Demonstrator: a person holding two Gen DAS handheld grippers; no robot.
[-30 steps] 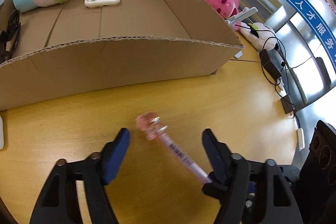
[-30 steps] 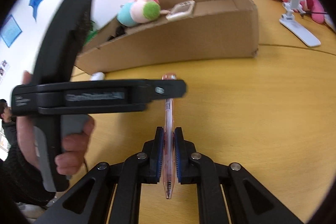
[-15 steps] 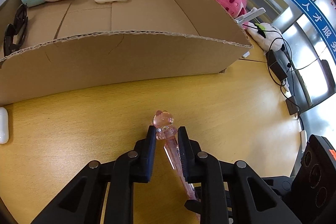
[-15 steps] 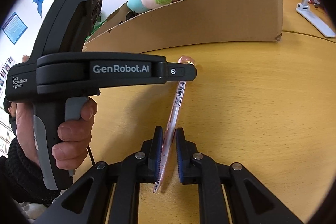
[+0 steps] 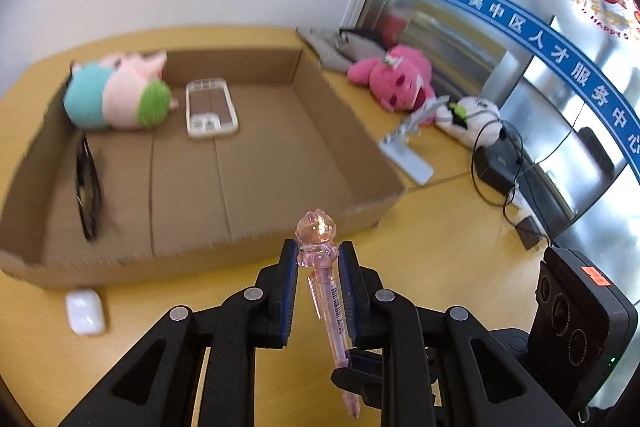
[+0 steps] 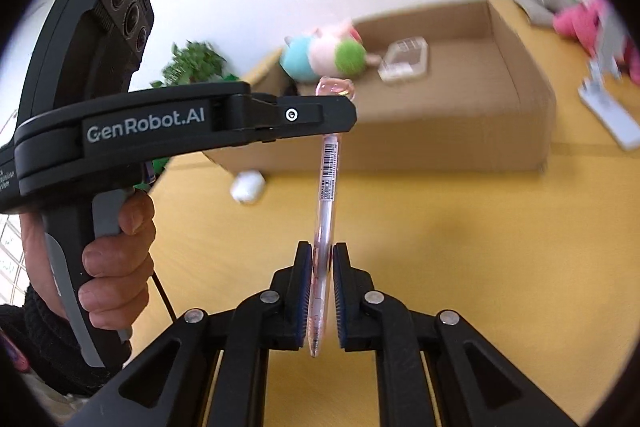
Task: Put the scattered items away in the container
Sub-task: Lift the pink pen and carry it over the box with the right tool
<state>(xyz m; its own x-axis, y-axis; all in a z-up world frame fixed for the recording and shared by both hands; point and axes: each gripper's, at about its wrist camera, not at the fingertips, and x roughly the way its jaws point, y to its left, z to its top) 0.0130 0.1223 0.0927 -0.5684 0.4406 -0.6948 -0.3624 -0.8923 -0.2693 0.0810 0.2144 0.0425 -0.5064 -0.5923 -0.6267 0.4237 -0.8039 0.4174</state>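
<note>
A clear pink pen [image 5: 326, 291] with a bear-shaped cap hangs above the yellow table, held at both ends. My left gripper [image 5: 318, 253] is shut on it just below the cap. My right gripper [image 6: 322, 255] is shut on the pen [image 6: 329, 179] near its tip. In the right wrist view the left gripper [image 6: 344, 115] crosses from the left, held by a hand [image 6: 116, 255]. Beyond the pen lies the shallow cardboard box [image 5: 360, 205] holding a pastel plush toy [image 5: 116, 95], a clear phone case [image 5: 210, 107] and black glasses [image 5: 88, 183].
A white earbud case [image 5: 85, 311] lies on the table in front of the box's near wall. Right of the box are a pink plush [image 5: 394, 79], a white phone stand [image 5: 408, 155], a white plush and black cables with adapters [image 5: 496, 167].
The left gripper's jaws closed on the pen below its cap. Both grippers then rose, lifting the pen off the table, so the box interior now shows from higher up.
</note>
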